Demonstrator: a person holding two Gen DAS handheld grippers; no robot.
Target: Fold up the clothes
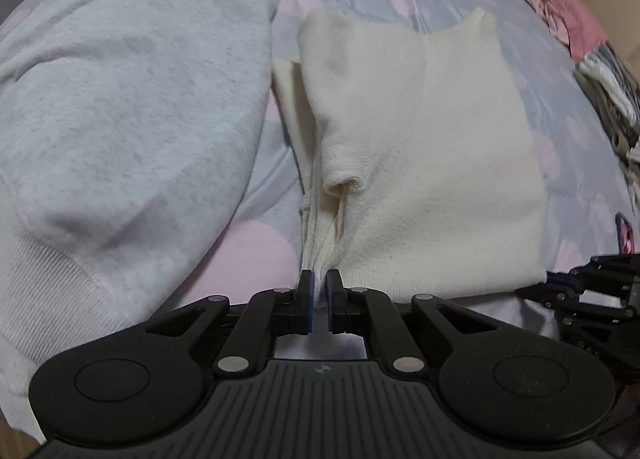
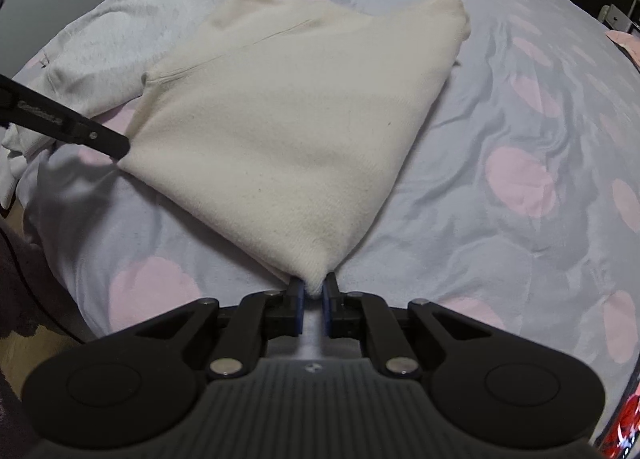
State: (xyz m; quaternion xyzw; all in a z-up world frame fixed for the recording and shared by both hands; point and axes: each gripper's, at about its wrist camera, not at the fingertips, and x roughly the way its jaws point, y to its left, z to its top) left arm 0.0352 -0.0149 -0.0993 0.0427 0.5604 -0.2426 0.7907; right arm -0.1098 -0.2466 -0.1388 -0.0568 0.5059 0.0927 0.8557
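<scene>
The cream sweater [image 2: 288,115] lies folded on the bed [image 2: 500,99]. The left gripper [image 1: 319,283] pinches its bunched edge, the right gripper [image 2: 313,291] pinches a corner. Lower layers are hidden.

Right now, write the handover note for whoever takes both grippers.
Left gripper: shut on the near left corner of the cream sweater.
Right gripper: shut on its near right corner.
The sweater lies partly folded on the spotted bedsheet, one sleeve tucked across. A grey sweatshirt lies to its left, not folded.
Left to do: probably carry the held edge away from you to finish the fold, then the grey one.
</scene>
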